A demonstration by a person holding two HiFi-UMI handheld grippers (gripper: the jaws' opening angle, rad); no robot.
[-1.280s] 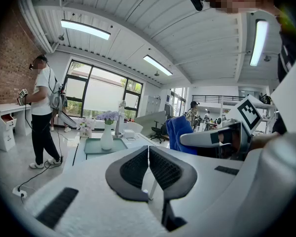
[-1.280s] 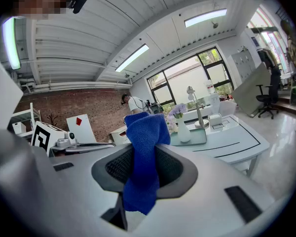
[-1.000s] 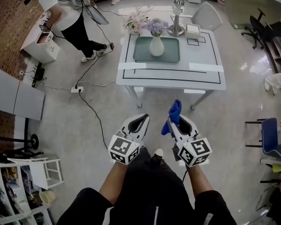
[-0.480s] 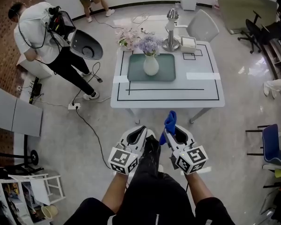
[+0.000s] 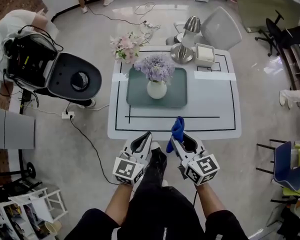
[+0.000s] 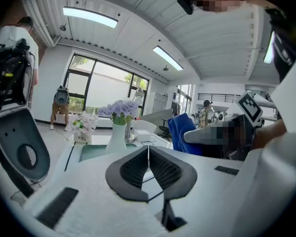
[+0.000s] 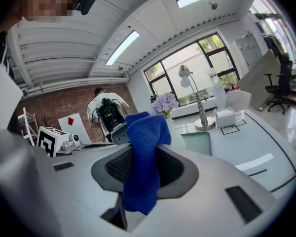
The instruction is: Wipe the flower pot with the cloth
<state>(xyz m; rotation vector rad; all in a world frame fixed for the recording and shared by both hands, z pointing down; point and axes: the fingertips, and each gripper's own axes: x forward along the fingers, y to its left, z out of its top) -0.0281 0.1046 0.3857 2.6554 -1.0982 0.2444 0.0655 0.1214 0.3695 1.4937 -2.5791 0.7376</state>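
Observation:
The flower pot is a white vase of purple flowers standing on a green tray on the white table. It also shows in the left gripper view, beyond the jaws. My right gripper is shut on a blue cloth that sticks up from its jaws, just short of the table's near edge. My left gripper is beside it, shut with nothing between its fingers. Both are well short of the pot.
On the table's far end stand a silver lamp, a small white box and a pot of pink flowers. A person with a camera rig stands left of the table. A cable crosses the floor; chairs are at right.
The table has come much closer: both grippers now reach its near edge. The person with the camera rig has come nearer at left. The cloth stays held.

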